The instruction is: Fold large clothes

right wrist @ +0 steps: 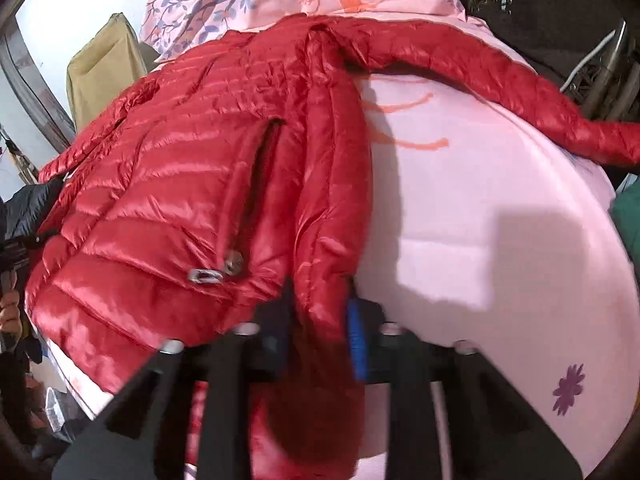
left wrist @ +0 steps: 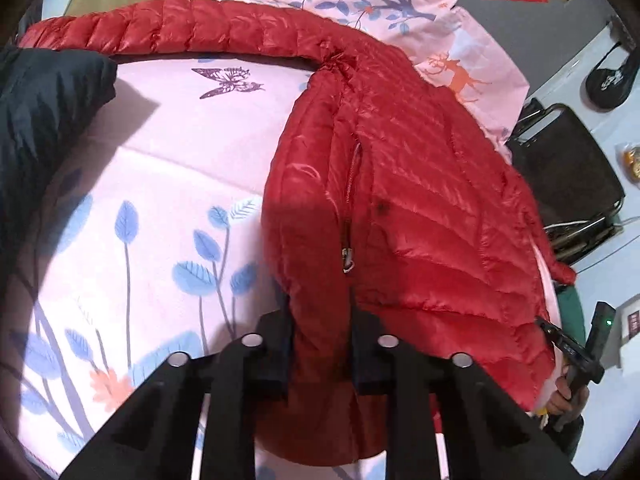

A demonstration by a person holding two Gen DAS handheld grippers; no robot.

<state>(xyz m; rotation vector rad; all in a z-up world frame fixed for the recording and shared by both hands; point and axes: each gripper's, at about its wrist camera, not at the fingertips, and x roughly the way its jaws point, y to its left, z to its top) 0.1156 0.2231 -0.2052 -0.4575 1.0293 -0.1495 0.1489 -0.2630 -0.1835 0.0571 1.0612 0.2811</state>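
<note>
Left wrist view: the left gripper (left wrist: 320, 344) is clamped on the near hem of the shiny red quilted down jacket (left wrist: 400, 200), black fingers (left wrist: 276, 344) pinching a fold. The jacket lies spread on the pink floral bedsheet (left wrist: 160, 168), one sleeve stretched far left. A dark navy padded garment (left wrist: 44, 120) sits at the left edge.

Right wrist view: the right gripper (right wrist: 320, 340) grips the jacket (right wrist: 168, 184) hem too, a blue pad (right wrist: 356, 340) pressed against the fabric. The sheet (right wrist: 500, 240) lies bare to the right, a sleeve arcing far right.

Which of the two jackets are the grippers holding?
The red jacket: both the left gripper and the right gripper pinch its hem. The dark jacket lies untouched at the bed's edge.
</note>
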